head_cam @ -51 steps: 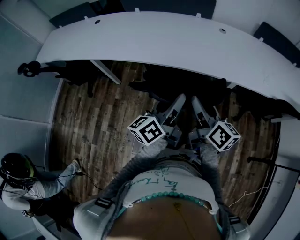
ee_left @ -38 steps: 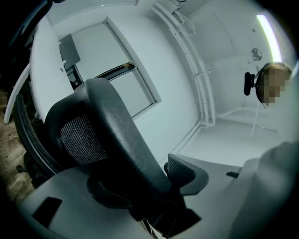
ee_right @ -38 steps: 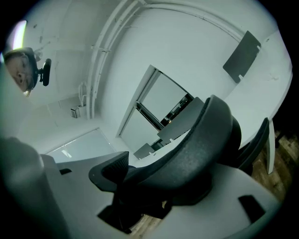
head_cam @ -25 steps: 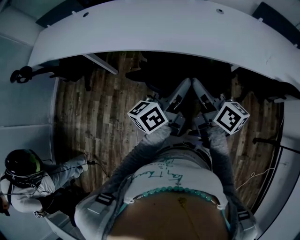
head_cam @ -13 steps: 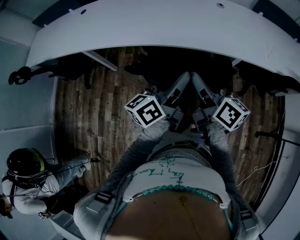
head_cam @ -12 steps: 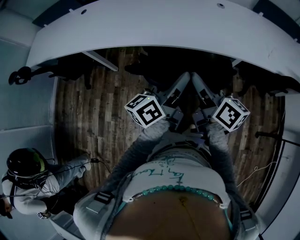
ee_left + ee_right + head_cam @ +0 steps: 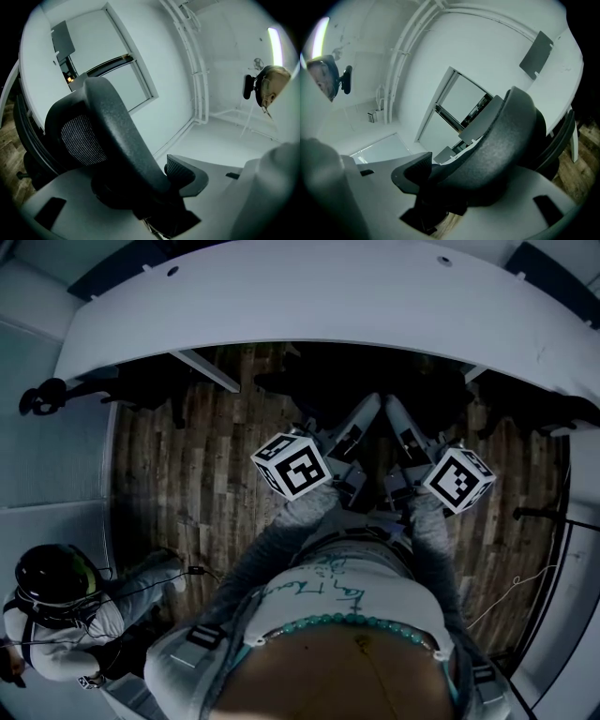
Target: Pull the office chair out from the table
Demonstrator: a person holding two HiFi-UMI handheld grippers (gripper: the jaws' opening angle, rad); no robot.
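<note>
Fingers (image 7: 185,172) of the left gripper (image 7: 136,183) and of the right gripper (image 7: 464,187) have just been closing. Each pair pinches the dark top rim of the backrest of the office chair (image 7: 375,381), one on either side of its middle, with the ribbed pads against the rim. That chair stands straight ahead of the person, much of it in shadow under the curved edge of the white table (image 7: 328,306).

To my eye the grasp is just being completed and the pull has not begun. The next move calls for a firm hold on both sides and an even, level draw straight back, so the chair rolls without twisting.

Close by, the wooden floor (image 7: 187,484) on the left is bare. A second person (image 7: 56,606) sits low at that side, though, and a thin cable (image 7: 506,601) lies on the boards at the right. Farther off, other dark chairs (image 7: 141,385) stand under the table edge at the left, apart from this one.
</note>
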